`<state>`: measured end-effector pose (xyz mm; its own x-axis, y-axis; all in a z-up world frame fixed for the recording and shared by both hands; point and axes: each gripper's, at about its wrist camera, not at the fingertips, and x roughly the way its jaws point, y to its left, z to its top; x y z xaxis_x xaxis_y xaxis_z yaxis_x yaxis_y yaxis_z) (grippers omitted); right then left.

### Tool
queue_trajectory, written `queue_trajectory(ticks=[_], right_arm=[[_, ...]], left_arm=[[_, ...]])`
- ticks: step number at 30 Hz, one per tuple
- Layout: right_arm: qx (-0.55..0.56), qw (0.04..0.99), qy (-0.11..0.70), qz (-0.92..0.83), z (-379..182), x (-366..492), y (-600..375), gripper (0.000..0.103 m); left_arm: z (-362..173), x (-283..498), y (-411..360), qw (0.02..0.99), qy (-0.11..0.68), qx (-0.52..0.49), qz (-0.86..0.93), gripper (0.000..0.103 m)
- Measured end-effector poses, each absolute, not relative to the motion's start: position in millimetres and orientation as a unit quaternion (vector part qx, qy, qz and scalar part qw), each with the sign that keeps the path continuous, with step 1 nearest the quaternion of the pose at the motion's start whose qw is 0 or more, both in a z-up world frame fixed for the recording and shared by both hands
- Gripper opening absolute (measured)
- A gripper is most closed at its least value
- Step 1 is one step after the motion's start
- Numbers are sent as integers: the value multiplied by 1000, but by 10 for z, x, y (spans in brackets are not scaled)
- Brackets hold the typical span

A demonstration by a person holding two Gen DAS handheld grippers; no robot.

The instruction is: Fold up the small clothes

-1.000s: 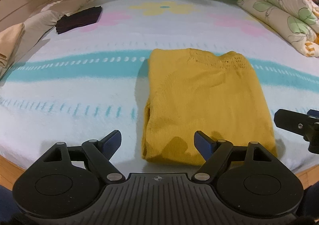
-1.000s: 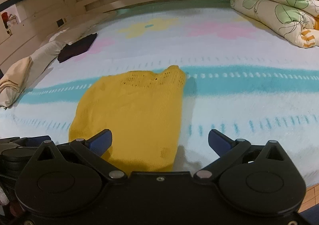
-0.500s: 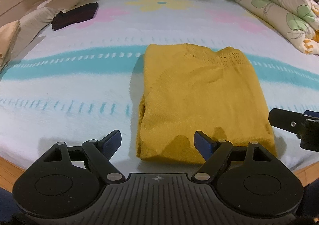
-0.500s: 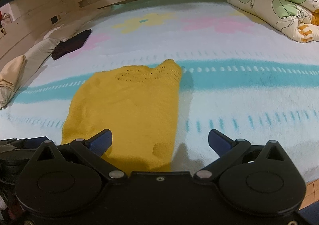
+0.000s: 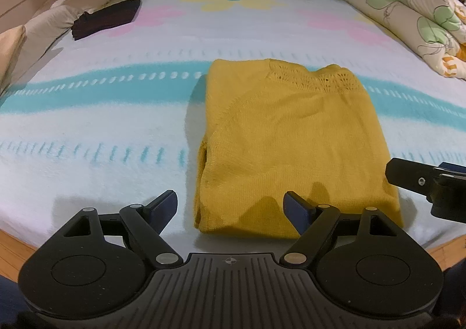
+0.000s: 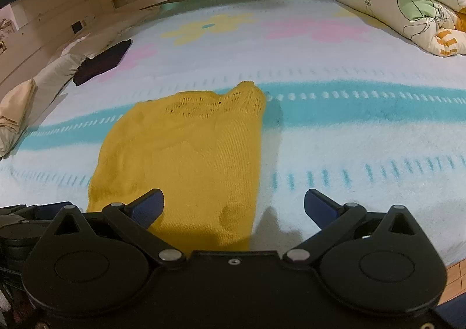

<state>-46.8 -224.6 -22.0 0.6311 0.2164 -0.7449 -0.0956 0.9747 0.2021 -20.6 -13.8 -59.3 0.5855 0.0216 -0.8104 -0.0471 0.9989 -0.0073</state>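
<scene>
yellow knit sweater lies folded flat on the bed near its front edge. left gripper hovers wide at its 7 o'clock corner, right gripper wide at its 5 o'clock corner, neither holding anything. dark folded garment sits at 10 o'clock, well apart.

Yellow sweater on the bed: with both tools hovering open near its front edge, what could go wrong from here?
1. The yellow sweater lies in layers; the left tool might pinch only the top layer at the near hem, undoing the fold.
2. The right tool straddles the sweater's right edge, so it could catch the bed cover too.
3. The tools sit close together and might collide.
</scene>
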Motion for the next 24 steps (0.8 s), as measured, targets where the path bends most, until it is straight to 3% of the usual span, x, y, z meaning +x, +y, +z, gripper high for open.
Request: queue_trajectory(ticks=[24], right_arm=[[74,898,425,89,-251,-444,-2245,102]], left_arm=[[-611,-184,-145,889,458,-17,13,79]])
